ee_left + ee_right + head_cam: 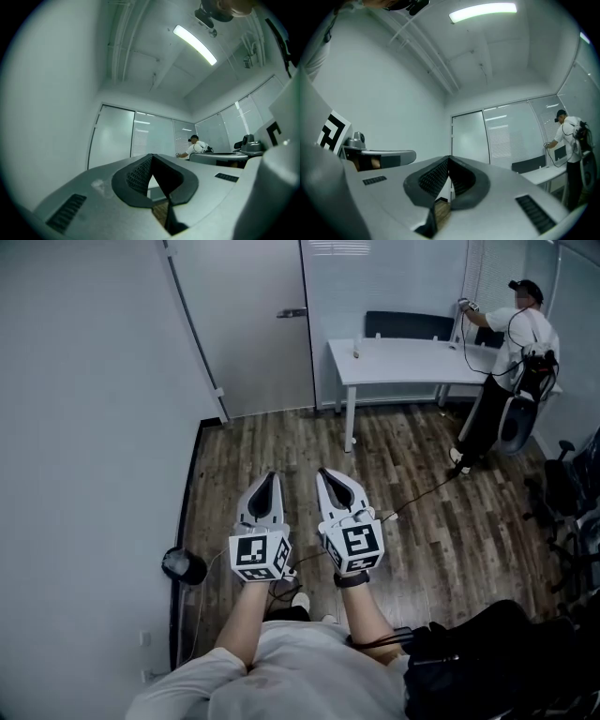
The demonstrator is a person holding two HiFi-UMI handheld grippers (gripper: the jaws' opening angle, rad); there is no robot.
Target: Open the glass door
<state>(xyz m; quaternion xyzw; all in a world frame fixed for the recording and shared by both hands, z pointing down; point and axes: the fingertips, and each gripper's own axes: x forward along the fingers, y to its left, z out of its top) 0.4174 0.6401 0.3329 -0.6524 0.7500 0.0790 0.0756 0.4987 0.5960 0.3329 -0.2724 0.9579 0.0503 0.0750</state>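
The frosted glass door [253, 324] stands shut at the far end of the room, with a metal handle [292, 312] on its right side; it also shows in the left gripper view [112, 136] and the right gripper view [469, 138]. My left gripper [265, 479] and right gripper [331, 474] are held side by side over the wood floor, well short of the door. Both point toward it, shut, with nothing between their tips. The left gripper [151, 157] and the right gripper [449, 160] show their tips touching.
A white wall [84, 427] runs along the left. A white table [403, 362] with a dark chair [409, 325] stands at the back right, where a person [511, 362] works. A cable [422, 498] trails across the floor. A round black object [184, 565] lies by the wall.
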